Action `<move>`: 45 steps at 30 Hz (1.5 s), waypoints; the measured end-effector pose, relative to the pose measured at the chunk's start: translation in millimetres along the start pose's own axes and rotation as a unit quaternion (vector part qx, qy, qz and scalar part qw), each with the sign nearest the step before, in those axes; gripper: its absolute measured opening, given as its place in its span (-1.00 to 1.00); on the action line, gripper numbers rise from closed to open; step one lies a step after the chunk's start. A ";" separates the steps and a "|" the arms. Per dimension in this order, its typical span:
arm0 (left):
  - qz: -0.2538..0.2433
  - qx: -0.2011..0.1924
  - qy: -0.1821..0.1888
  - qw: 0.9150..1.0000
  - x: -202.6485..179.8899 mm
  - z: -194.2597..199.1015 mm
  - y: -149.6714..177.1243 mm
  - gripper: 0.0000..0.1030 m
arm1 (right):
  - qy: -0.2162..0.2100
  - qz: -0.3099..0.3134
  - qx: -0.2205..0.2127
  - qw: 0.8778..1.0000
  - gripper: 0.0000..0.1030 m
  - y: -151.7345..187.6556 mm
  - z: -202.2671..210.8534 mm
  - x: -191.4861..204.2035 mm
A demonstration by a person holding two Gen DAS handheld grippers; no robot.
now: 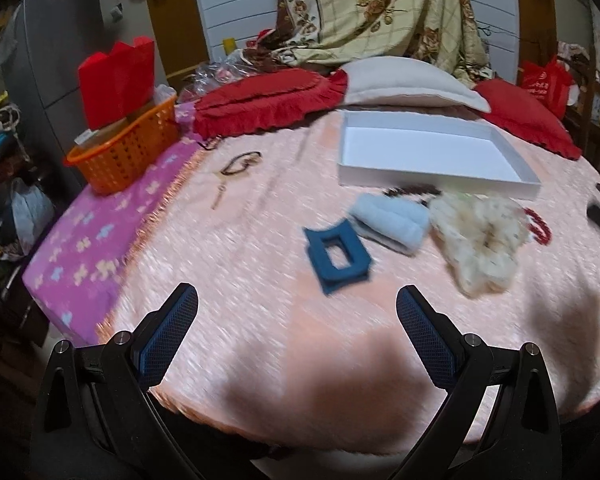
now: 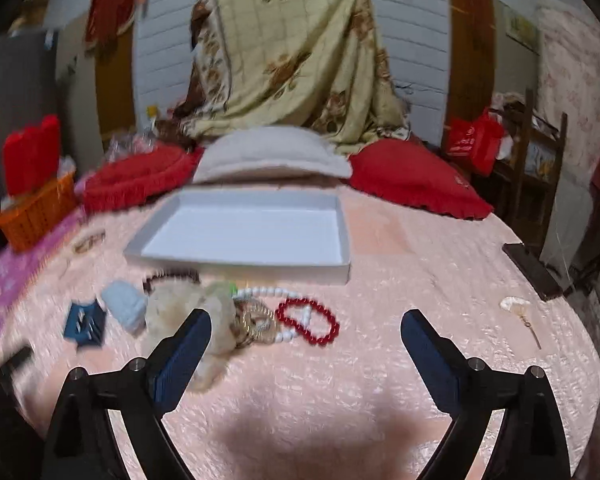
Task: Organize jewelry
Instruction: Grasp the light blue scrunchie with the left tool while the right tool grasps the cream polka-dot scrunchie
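An empty white tray lies on the pink bedspread. In front of it lie a dark blue hair clip, a light blue fuzzy clip, a cream fluffy scrunchie, a red bead bracelet, a white bead bracelet and a gold bracelet. A dark bracelet lies to the left. My left gripper is open and empty above the bedspread, short of the blue clip. My right gripper is open and empty, just short of the red bracelet.
An orange basket holding red boxes stands at the left edge. Red cushions and a white pillow lie behind the tray. A small pale ornament and a dark flat object lie at right.
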State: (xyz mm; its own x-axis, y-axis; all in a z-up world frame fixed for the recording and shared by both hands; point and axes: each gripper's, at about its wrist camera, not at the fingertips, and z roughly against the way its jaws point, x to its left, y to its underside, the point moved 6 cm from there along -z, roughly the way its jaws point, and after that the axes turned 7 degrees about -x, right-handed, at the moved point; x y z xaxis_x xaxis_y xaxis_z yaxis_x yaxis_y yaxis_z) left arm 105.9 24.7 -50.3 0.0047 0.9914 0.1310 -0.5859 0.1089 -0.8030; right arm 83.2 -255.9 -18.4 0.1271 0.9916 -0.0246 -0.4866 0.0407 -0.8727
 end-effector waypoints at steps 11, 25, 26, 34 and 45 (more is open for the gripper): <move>-0.004 0.012 0.104 0.995 -1.2 -27.6 -45.1 0.78 | -0.101 -0.036 0.067 0.992 0.27 18.9 -34.7 26.6; 0.035 0.151 0.228 0.961 -55.6 -142.4 -59.8 0.57 | -0.164 -0.032 0.115 0.979 0.22 18.9 -92.5 68.9; 0.034 0.156 0.229 0.960 -58.3 -146.5 -58.1 0.57 | -0.164 -0.032 0.118 0.979 0.20 20.6 -96.1 69.5; -0.008 0.153 0.208 0.966 -71.1 -148.8 -51.6 -0.85 | -0.173 -0.029 0.140 0.974 -0.54 28.6 -107.4 77.5; 0.023 0.098 0.228 0.968 -40.1 -96.9 -85.3 -0.91 | -0.210 -0.047 0.092 0.972 -0.80 -9.7 -66.6 71.8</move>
State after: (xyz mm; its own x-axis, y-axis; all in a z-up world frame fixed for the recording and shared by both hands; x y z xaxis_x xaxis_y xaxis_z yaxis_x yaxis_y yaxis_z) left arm 234.3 -17.3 -43.4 0.3057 0.9288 -0.2093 -0.7369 0.0916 -0.6697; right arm 154.6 -193.2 -44.2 -0.1672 0.9438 0.2853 -0.6413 0.1156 -0.7585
